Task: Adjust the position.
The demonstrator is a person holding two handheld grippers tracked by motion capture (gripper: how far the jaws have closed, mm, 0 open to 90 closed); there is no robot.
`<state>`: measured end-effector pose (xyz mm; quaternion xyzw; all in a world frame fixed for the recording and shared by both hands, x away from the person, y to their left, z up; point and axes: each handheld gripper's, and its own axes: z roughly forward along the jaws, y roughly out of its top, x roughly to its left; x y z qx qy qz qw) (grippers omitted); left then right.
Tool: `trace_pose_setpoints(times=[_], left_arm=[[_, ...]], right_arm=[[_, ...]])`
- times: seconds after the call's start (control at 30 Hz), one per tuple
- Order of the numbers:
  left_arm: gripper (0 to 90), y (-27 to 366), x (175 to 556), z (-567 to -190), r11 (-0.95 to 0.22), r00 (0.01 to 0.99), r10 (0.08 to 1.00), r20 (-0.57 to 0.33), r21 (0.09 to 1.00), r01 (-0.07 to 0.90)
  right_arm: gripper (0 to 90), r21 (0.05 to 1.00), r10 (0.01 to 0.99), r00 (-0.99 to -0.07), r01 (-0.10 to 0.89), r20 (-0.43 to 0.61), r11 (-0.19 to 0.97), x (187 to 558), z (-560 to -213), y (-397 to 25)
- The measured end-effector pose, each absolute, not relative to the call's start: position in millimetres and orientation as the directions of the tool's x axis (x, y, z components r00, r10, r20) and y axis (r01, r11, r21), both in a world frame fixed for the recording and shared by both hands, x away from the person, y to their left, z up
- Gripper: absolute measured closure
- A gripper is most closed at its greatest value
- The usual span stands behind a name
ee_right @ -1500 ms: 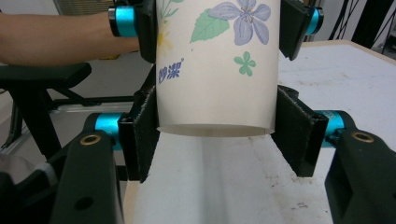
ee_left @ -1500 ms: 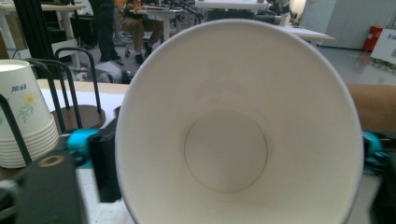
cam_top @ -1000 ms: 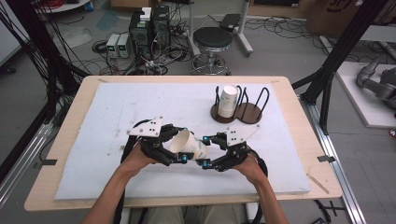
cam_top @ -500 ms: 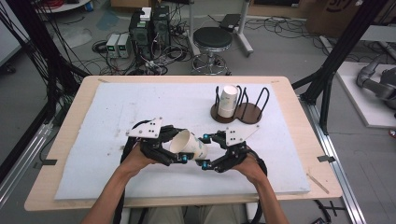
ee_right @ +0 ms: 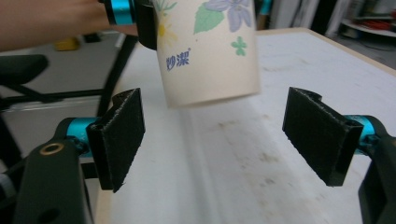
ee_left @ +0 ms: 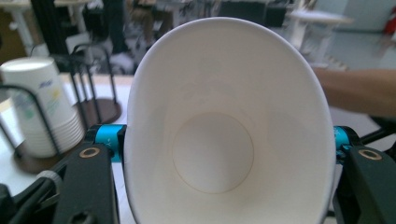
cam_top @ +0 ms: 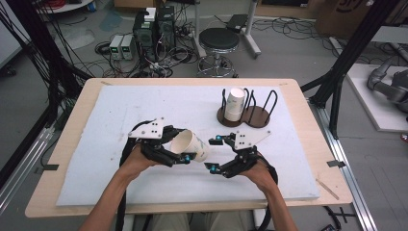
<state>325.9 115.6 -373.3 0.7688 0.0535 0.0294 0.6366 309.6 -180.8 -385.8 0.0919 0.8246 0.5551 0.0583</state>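
My left gripper [cam_top: 185, 147] is shut on a white paper cup [cam_top: 190, 146] and holds it tilted above the table. The cup's open mouth [ee_left: 224, 135] faces the left gripper view, squeezed into an oval between the jaws. In the right gripper view the cup [ee_right: 210, 51] shows a flower print and hangs just beyond the jaws, base toward the camera. My right gripper [cam_top: 215, 153] stands open right of the cup, its pads [ee_right: 122, 137] wide apart with nothing between them. A stack of paper cups [cam_top: 235, 103] sits upside down in a black wire rack [cam_top: 250, 111].
The rack stands on a round dark base at the back right of the white mat [cam_top: 110, 120]. The stack of cups [ee_left: 44, 109] and rack wires show at the left of the left gripper view. A stool [cam_top: 219, 41] and cables lie on the floor beyond the table.
The right gripper has opened and drawn slightly back from the cup. The left gripper has lifted the cup a little and tilted its mouth upward.
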Motion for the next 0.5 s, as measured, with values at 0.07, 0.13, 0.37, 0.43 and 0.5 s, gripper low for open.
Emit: trace_pose_setpoints(times=[0.07,0.13,0.37,0.43,0.5], left_arm=[[35.3,117.6,329.4,-370.8,-0.230,0.991,0.134,-0.021,0.972,0.052],[35.2,119.3,332.7,-367.7,-0.278,0.988,0.157,-0.014,0.959,0.057],[35.0,126.8,350.1,-356.6,-0.425,0.977,0.212,0.019,0.902,0.075],[35.0,128.7,355.4,-354.2,-0.456,0.974,0.223,0.027,0.886,0.080],[35.0,129.6,360.9,-352.0,-0.483,0.972,0.233,0.038,0.872,0.082]], right_arm=[[21.4,0.923,0.264,-0.965,0.098,-0.004,0.372,308.9,-386.7,-185.2],[21.4,0.918,0.318,-0.948,0.112,-0.016,0.380,308.0,-387.9,-189.4],[21.5,0.899,0.509,-0.861,0.211,-0.015,0.384,308.5,-396.0,-208.3],[21.5,0.894,0.549,-0.836,0.238,-0.011,0.379,308.4,-399.5,-215.4],[21.4,0.891,0.575,-0.818,0.254,-0.010,0.377,307.6,-401.8,-220.5]])
